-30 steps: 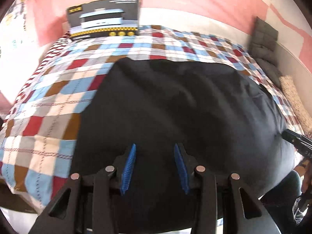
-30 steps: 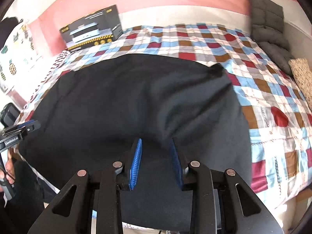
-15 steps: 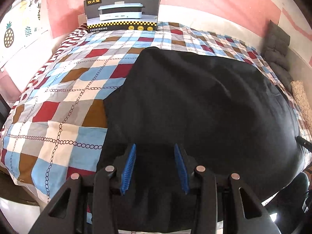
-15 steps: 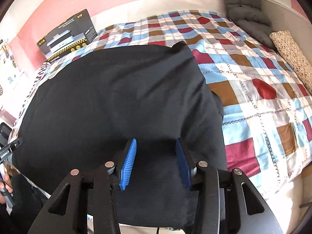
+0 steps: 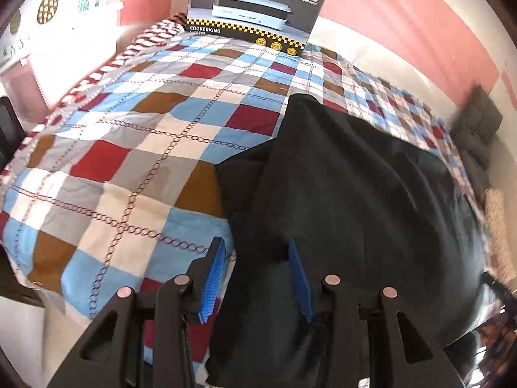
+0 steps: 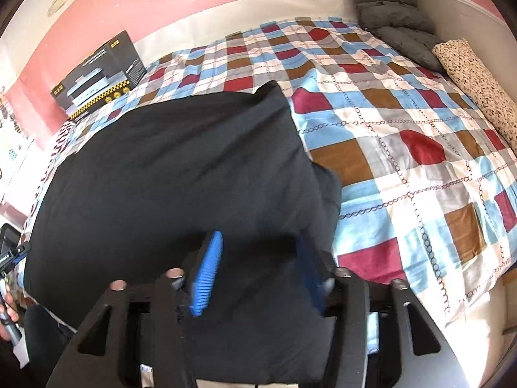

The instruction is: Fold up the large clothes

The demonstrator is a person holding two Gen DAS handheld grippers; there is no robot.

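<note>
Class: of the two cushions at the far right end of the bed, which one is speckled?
The beige cushion nearer the camera is speckled; the quilted cushion behind it is plain dark grey.

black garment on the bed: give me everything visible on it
The black garment is a large, plain, matte piece of soft cloth, lying mostly flat on the checked bedspread with shallow wrinkles. Its near edge hangs over the bed's edge. A layer appears folded inward on each side, leaving a darker under-layer showing. Both grippers' blue pads stand over its near part; neither visibly pinches it.
</note>
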